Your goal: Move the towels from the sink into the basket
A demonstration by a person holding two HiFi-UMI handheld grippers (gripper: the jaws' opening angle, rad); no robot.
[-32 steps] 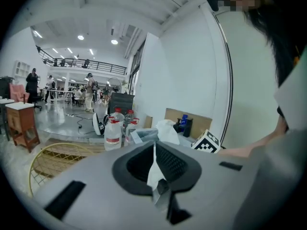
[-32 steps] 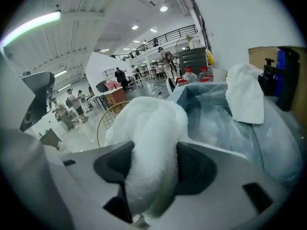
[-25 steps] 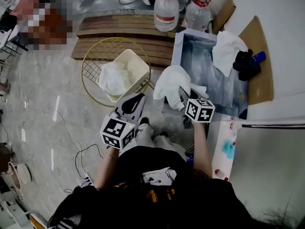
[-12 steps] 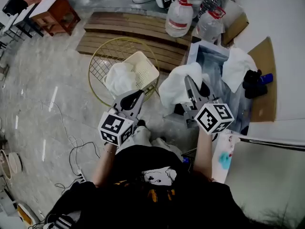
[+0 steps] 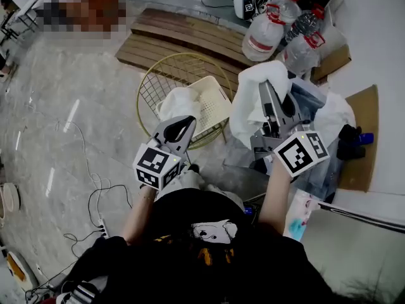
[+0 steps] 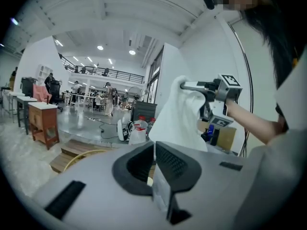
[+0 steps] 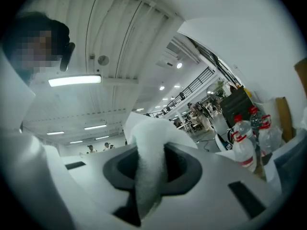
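Pinching fluffy, crumpled white towel [image 5: 245, 109] in right gripper [image 5: 266, 91] near round gold wire basket [image 5: 154, 82]; holding left gripper [image 5: 185, 123] closed, empty.

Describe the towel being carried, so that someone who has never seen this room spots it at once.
Find the round gold wire basket and the grey sink to its right in the head view. Between them a fluffy white towel hangs in the air, pinched in the right hand-held gripper. The other two white towels lie at rest, one in the basket, one at the sink's right side.
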